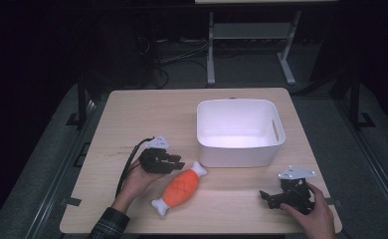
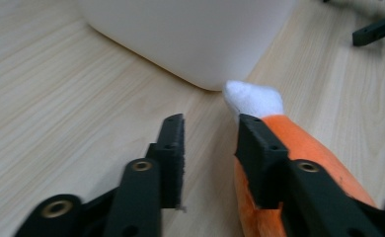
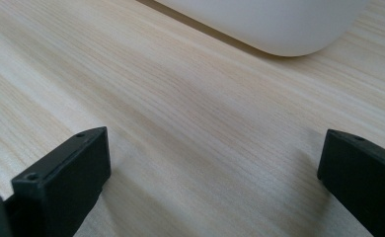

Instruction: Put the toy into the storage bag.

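An orange plush fish toy (image 1: 181, 186) with white ends lies on the wooden table (image 1: 147, 109) in front of the white bin (image 1: 237, 155). My left gripper (image 1: 178, 163) sits just left of the toy's upper end, pointing toward the bin. In the left gripper view my left gripper (image 2: 211, 121) stands open over bare wood. There the toy (image 2: 324, 148) lies along the outside of one jaw, its white tip (image 2: 253, 98) close to the bin (image 2: 190, 34). My right gripper (image 1: 265, 198) rests near the front right edge. It (image 3: 215, 143) is wide open over bare table.
The bin (image 3: 269, 19) looks empty and stands at the middle right of the table. The other gripper's jaw (image 2: 378, 29) shows far off in the left gripper view. Beyond the table's far edge stand the white legs of a stand (image 1: 211, 59) on a dark floor.
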`<state>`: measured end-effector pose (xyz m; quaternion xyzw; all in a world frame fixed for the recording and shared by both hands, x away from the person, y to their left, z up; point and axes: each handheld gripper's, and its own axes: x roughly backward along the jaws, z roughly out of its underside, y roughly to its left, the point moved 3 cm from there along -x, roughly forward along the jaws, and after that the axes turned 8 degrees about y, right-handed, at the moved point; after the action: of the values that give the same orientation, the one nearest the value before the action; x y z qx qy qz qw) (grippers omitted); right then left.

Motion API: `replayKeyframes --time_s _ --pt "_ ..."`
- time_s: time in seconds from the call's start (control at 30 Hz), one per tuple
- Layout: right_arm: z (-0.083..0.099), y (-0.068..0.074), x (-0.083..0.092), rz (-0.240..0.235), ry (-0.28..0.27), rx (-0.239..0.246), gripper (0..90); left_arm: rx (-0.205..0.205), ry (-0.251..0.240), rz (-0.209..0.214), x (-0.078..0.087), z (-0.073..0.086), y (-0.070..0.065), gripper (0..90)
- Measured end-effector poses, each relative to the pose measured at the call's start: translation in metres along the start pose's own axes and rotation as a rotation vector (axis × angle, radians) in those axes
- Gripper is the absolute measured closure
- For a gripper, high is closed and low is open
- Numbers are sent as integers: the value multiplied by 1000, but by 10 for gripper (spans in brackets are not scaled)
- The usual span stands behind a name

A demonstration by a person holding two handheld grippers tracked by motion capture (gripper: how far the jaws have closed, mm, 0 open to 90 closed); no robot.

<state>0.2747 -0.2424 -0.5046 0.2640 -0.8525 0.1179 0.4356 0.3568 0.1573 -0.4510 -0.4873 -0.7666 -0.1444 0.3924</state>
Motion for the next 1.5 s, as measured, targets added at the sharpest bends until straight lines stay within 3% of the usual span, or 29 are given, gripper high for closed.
replayKeyframes --time_s 0.23,0.4,0.57,1.0,1.5 --pt "0 0 0 0 0 0 0 26 16 11 12 12 -5 402" --pt "0 0 0 0 0 0 0 52 -6 15 19 20 -14 334" --pt "0 0 0 0 0 0 0 44 -11 28 21 23 -25 256" --pt "0 0 0 0 0 0 0 5 -9 24 9 23 -42 204" --pt "0 0 0 0 0 0 0 4 22 29 -4 26 -45 172"
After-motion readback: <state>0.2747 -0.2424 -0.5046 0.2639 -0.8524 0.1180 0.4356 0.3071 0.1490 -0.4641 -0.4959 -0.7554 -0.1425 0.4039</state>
